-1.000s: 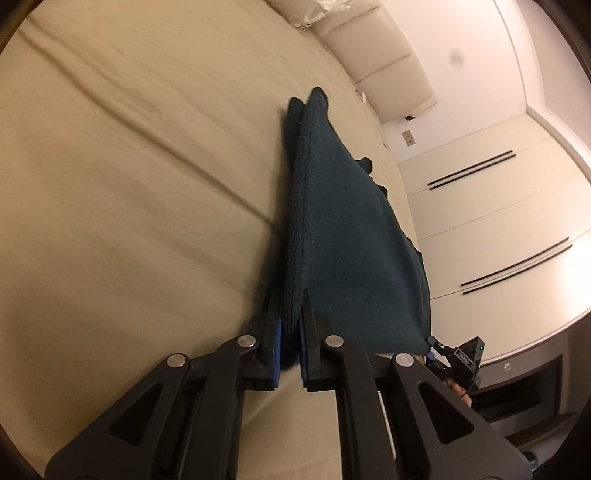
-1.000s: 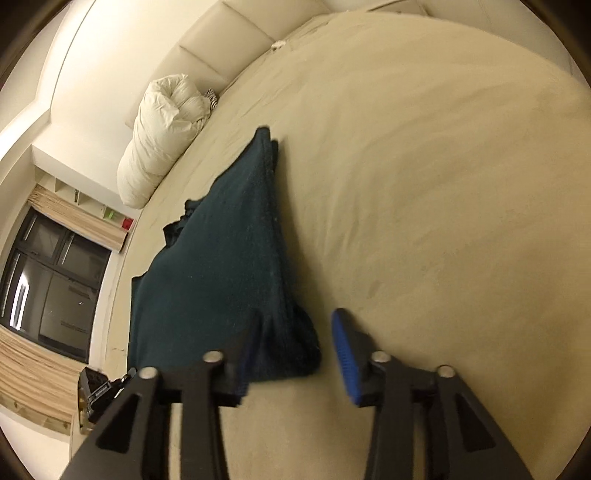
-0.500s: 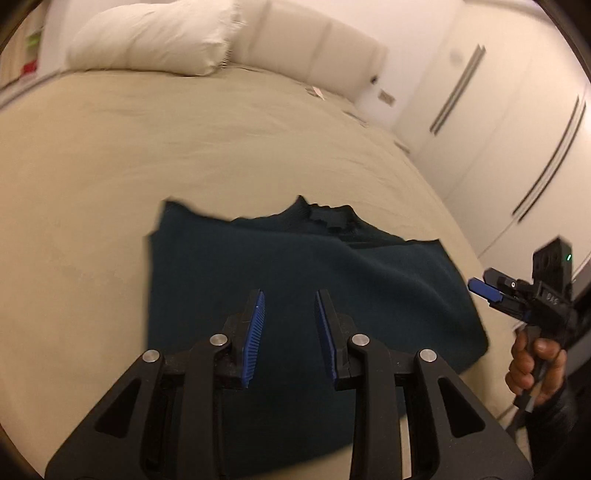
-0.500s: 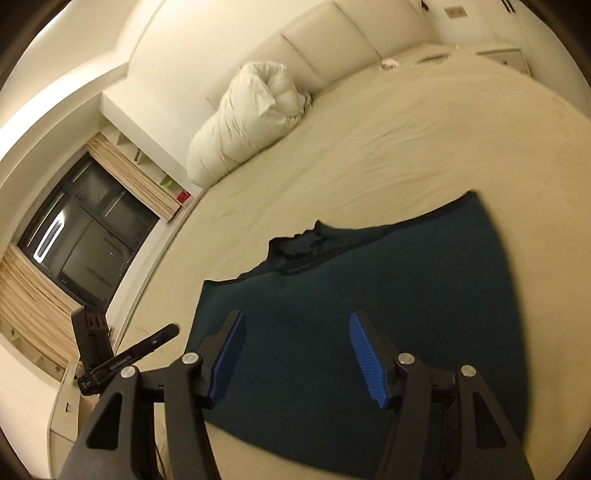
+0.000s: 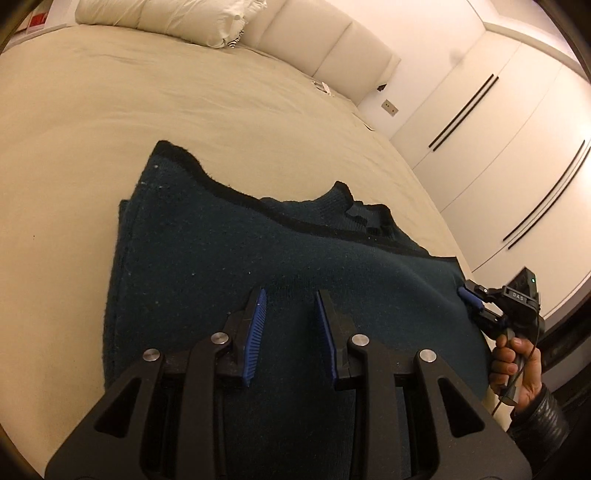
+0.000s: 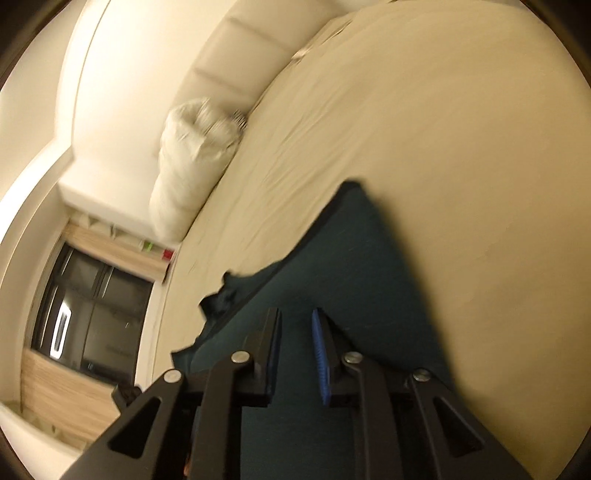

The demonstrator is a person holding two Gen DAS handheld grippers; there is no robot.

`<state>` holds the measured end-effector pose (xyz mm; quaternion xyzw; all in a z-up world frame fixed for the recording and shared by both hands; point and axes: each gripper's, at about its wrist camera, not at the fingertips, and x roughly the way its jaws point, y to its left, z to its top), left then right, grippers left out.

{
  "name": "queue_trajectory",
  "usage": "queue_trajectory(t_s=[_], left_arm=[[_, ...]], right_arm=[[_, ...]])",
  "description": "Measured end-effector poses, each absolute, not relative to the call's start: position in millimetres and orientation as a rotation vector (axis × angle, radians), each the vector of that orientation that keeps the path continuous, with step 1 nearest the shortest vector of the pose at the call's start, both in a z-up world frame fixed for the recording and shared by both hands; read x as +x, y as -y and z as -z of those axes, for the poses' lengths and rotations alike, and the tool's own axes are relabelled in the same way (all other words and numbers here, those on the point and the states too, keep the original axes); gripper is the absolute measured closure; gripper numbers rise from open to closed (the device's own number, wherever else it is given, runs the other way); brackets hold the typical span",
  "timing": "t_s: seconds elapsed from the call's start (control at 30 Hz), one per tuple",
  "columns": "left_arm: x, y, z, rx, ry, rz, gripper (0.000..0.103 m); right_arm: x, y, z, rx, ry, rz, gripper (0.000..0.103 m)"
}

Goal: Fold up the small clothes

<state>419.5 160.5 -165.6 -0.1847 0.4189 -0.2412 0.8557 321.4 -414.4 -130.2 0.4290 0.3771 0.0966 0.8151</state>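
A dark teal knitted garment [image 5: 229, 258] lay flat on a beige bed sheet [image 5: 147, 110], near the bed's foot edge. It looked folded into a broad slab, its long axis running left to right across the left wrist view. Its black-trimmed edge and notched neckline pointed toward the headboard [image 5: 325, 48]. The knit was thick and fuzzy, dotted with pale lint, and a second layer showed along its left side.

The left gripper [image 5: 290, 299] hovered over the fabric, its black arms and ribbed blue pads parted by a moderate gap, gripping nothing. The right gripper [image 6: 297, 325] was parted more narrowly over the garment [image 6: 354, 258], also gripping nothing; that view was blurred. A puffy white pillow [image 5: 162, 14] rested against the padded cream headboard. Smooth white wardrobe doors [image 5: 498, 122] stood to the right.
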Motion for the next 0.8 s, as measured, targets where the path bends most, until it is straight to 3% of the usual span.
queue_trajectory(t_s=[0.03, 0.07, 0.17, 0.23, 0.33, 0.4, 0.47, 0.53, 0.67, 0.8], left_arm=[[419.0, -158.6, 164.7, -0.378, -0.881, 0.498, 0.076], [417.7, -156.7, 163.7, -0.365, -0.88, 0.488, 0.076], [414.4, -154.3, 163.6, -0.353, -0.874, 0.475, 0.076], [414.4, -154.2, 164.4, -0.36, -0.874, 0.475, 0.076], [413.2, -153.3, 164.8, -0.35, -0.874, 0.474, 0.076], [412.2, -152.6, 164.8, -0.341, -0.872, 0.473, 0.076], [413.4, -149.7, 165.9, -0.336, -0.868, 0.472, 0.076], [412.1, -149.5, 166.1, -0.331, -0.865, 0.47, 0.076], [411.3, -147.1, 166.0, -0.318, -0.859, 0.466, 0.076], [410.3, -145.4, 165.1, -0.297, -0.856, 0.456, 0.076]], right_arm=[[318.6, 414.5, 126.2, 0.916, -0.796, -0.191, 0.079], [315.2, 409.7, 118.2, 0.903, -0.784, -0.196, 0.066], [311.1, 370.7, 94.5, 0.814, -0.764, -0.286, 0.048], [316.0, 338.7, 89.3, 0.774, -0.787, -0.365, 0.042], [328.4, 307.0, 105.9, 0.739, -0.865, -0.413, 0.041], [330.9, 309.5, 120.6, 0.747, -0.887, -0.394, 0.047], [326.5, 326.1, 130.1, 0.811, -0.854, -0.401, 0.067], [320.6, 345.6, 135.3, 0.866, -0.845, -0.393, 0.077], [300.7, 381.5, 129.9, 0.845, -0.783, -0.305, 0.081], [269.2, 418.5, 121.8, 0.861, -0.722, -0.122, 0.074]])
